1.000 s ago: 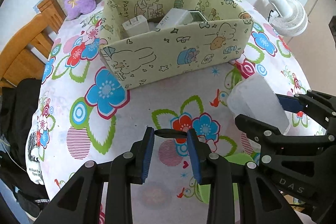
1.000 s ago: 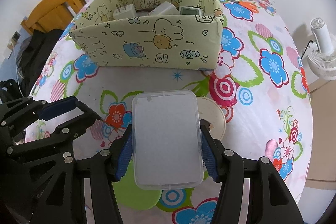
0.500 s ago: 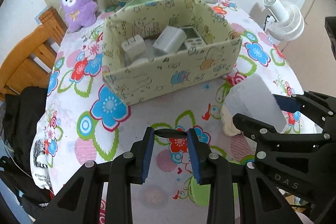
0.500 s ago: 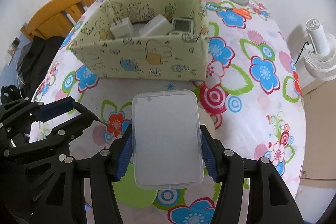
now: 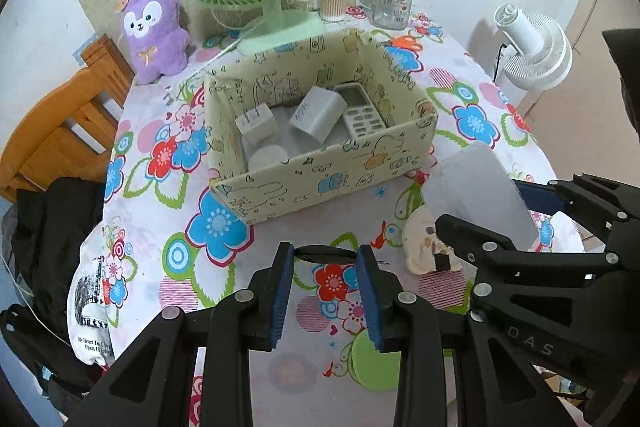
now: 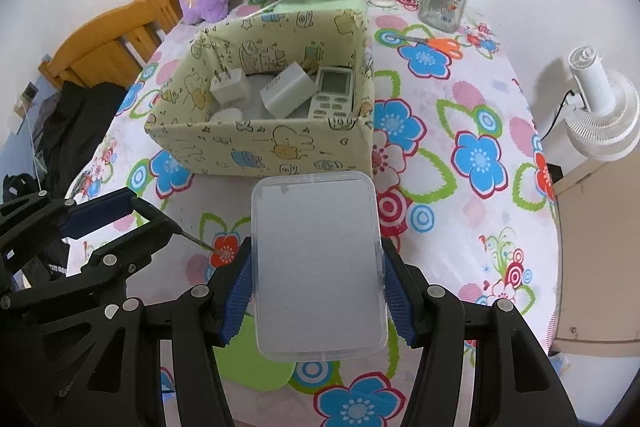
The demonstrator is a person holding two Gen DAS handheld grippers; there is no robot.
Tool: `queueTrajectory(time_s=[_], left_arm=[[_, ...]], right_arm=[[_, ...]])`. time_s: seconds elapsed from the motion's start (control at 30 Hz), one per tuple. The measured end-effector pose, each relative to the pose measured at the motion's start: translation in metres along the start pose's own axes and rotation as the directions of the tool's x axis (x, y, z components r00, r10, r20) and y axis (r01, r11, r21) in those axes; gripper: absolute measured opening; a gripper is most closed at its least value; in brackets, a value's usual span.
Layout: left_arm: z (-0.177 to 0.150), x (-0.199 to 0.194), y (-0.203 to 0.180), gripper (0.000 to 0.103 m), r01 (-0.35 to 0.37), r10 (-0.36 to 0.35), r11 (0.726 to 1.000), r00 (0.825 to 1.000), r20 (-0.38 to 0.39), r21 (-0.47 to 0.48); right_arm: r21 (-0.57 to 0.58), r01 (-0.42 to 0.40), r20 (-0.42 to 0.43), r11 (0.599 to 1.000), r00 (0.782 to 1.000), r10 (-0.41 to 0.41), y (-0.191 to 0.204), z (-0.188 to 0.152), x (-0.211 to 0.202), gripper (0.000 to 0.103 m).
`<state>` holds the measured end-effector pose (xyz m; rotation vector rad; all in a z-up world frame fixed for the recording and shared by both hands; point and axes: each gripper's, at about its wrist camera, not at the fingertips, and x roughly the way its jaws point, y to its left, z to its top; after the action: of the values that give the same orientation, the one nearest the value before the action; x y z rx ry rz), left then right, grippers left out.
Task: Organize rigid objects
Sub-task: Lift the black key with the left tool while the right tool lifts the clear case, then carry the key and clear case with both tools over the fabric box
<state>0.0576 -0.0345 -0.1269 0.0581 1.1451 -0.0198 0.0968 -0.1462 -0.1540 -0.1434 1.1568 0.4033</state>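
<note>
The right hand-held gripper (image 6: 316, 287), low in the middle of its own view, has its blue pads pinching the long sides of a frosted, translucent rectangular plastic case (image 6: 318, 267), lifted clear of the flowered desk (image 6: 480, 155). To its left, the left hand-held gripper (image 5: 325, 259) is nearly pressed together on a thin black curved object (image 5: 326, 253) bridging its tips; what that piece is I cannot tell. Just above the case sits the pale yellow cartoon-print fabric box (image 6: 264, 147), already holding a white plug adapter (image 6: 230, 85), a white charger block (image 6: 286, 94) and a white remote control (image 6: 332, 95). To my eye, the trick is height: clear the near wall, keep the case level, and aim for the bare spot in the box's lower left corner. Opening over the remote risks a clatter. The left gripper should wait its turn.
</note>
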Motion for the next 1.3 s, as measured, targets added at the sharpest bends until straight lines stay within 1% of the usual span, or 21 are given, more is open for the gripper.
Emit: queueTrajectory(time_s=[0.17,0.33,0.63,0.83,1.3], left_arm=[[0.004,-0.01,-0.001,0.032,-0.008,0.008,1.0,1.0,0.016,-0.01],[0.01,-0.017,-0.001,0.032,-0.017,0.017,0.999,1.0,0.008,-0.038],[0.014,-0.026,0.001,0.032,-0.04,0.042,0.994,0.999,0.017,-0.098],[0.022,-0.03,0.003,0.032,-0.057,0.06,0.993,0.998,0.023,-0.106],[0.05,-0.025,0.019,0.032,-0.024,0.027,0.997,0.999,0.046,-0.074]], right_arm=[[-0.007,-0.003,0.018,1.0,1.0,0.003,0.0,0.007,-0.01,0.062],[-0.007,-0.017,0.021,1.0,1.0,0.017,-0.002,0.012,-0.018,0.062],[-0.064,-0.031,0.039,0.997,0.999,0.034,-0.002,0.021,-0.026,0.062],[-0.069,-0.049,0.045,0.996,0.998,0.052,-0.003,0.029,-0.028,0.062],[-0.027,-0.016,0.061,1.0,0.998,0.018,0.0,0.058,-0.028,0.062]])
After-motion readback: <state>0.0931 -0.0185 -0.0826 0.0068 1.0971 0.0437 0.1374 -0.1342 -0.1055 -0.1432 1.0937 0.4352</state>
